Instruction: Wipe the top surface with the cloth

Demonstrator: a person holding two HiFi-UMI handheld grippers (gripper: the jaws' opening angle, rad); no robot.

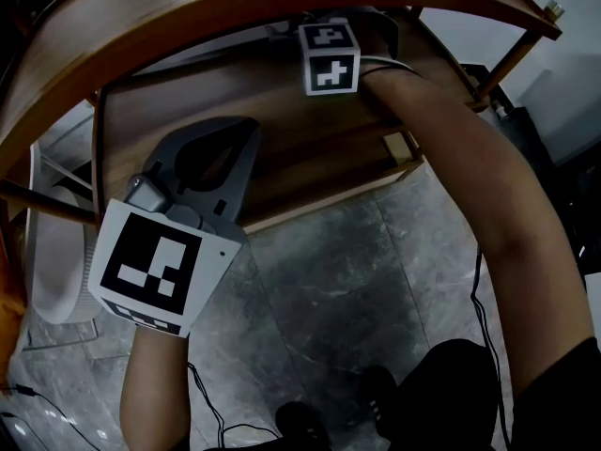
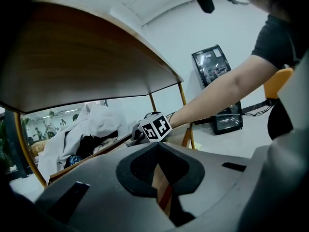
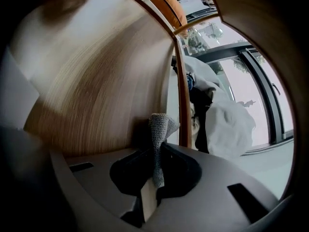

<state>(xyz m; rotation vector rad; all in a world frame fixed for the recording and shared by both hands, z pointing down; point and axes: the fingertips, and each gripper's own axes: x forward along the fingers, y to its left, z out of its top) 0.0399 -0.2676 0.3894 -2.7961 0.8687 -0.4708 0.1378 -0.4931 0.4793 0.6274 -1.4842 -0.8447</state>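
Left gripper (image 1: pixel 230 148) nearest, jaws closed together on nothing, at the front edge of the table's lower shelf (image 1: pixel 310 148); right gripper (image 3: pixel 152 178) pinched tight on the grey cloth (image 3: pixel 158 129), reaching in beneath the table's top surface (image 1: pixel 235 7); wiping of the top likely not yet begun; next move calls for drawing the cloth out and up onto it.

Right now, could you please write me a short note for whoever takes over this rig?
The left tongs are shut and empty, near the front of the lower shelf.
The right tongs are shut on the grey cloth, under the table top, over the lower shelf.
Done: no wiping of the top is shown.
Left: bring the cloth out and wipe the top.
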